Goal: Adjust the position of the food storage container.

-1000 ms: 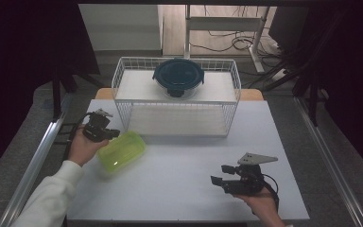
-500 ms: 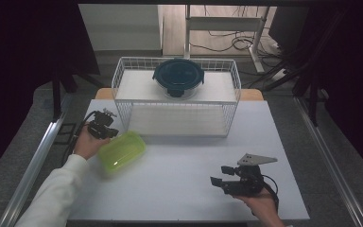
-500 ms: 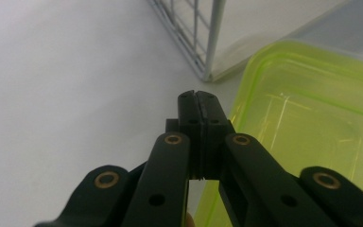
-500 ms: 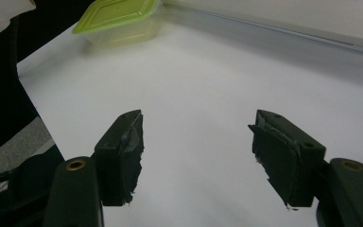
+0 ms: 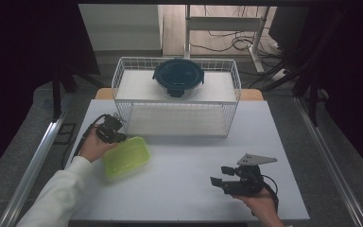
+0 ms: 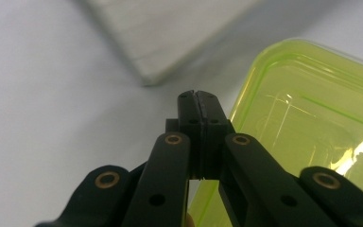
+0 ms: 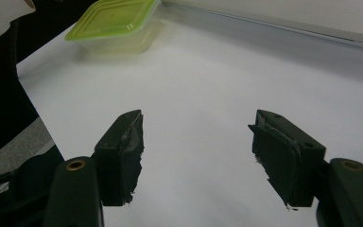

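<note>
A yellow-green lidded container (image 5: pixel 125 156) lies on the white table (image 5: pixel 189 151), left of centre. My left gripper (image 5: pixel 117 137) sits at its far left corner, shut with nothing between the jaws. In the left gripper view the closed tips (image 6: pixel 198 97) hover just beside the edge of the container (image 6: pixel 307 123). Whether they touch it I cannot tell. My right gripper (image 5: pixel 220 176) rests low near the front right of the table, open and empty. In the right gripper view its jaws (image 7: pixel 198 130) stand wide apart over bare table, with the container (image 7: pixel 113 21) far off at the top left.
A white wire basket (image 5: pixel 231 113) stands at the back of the table, with a dark blue round lidded container (image 5: pixel 178 76) on the white surface inside it. Metal rails (image 5: pixel 38 161) run along both sides of the table. Dark curtains hang around it.
My left gripper has moved a little lower in the picture and to the right, up to the container's corner. The right gripper has not moved.
</note>
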The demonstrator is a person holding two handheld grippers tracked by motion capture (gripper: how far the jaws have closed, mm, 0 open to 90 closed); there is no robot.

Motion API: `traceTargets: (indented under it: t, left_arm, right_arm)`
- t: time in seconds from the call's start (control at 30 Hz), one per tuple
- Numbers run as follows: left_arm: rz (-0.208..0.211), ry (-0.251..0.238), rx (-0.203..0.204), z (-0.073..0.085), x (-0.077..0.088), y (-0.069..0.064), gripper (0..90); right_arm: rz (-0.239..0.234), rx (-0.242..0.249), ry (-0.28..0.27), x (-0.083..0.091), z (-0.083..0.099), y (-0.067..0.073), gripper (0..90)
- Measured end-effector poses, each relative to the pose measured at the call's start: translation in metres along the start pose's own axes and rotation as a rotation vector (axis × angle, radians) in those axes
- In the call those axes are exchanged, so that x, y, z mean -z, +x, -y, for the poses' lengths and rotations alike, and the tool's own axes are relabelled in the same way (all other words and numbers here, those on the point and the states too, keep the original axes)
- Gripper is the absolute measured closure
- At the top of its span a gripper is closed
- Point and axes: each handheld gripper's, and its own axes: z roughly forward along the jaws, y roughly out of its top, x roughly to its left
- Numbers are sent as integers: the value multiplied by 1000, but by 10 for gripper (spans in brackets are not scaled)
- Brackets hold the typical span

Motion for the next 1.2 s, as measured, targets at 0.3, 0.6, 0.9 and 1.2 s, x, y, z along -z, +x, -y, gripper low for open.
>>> traceTargets:
  t: [0.3, 0.6, 0.9, 1.2]
  left_arm:
    - [71, 33, -131, -3, -1, -37, 900]
    - [12, -19, -56, 7, 25, -24, 900]
    - [20, -119, 158, 71, 71, -5, 900]
    - [14, -145, 253, 120, 71, -1, 900]
  right_arm:
    - [-4, -1, -2, 0, 0, 1, 344]
    - [3, -4, -11, 1, 0, -1, 344]
    - [2, -2, -17, 1, 0, 1, 344]
    - [2, -5, 2, -5, 0, 3, 344]
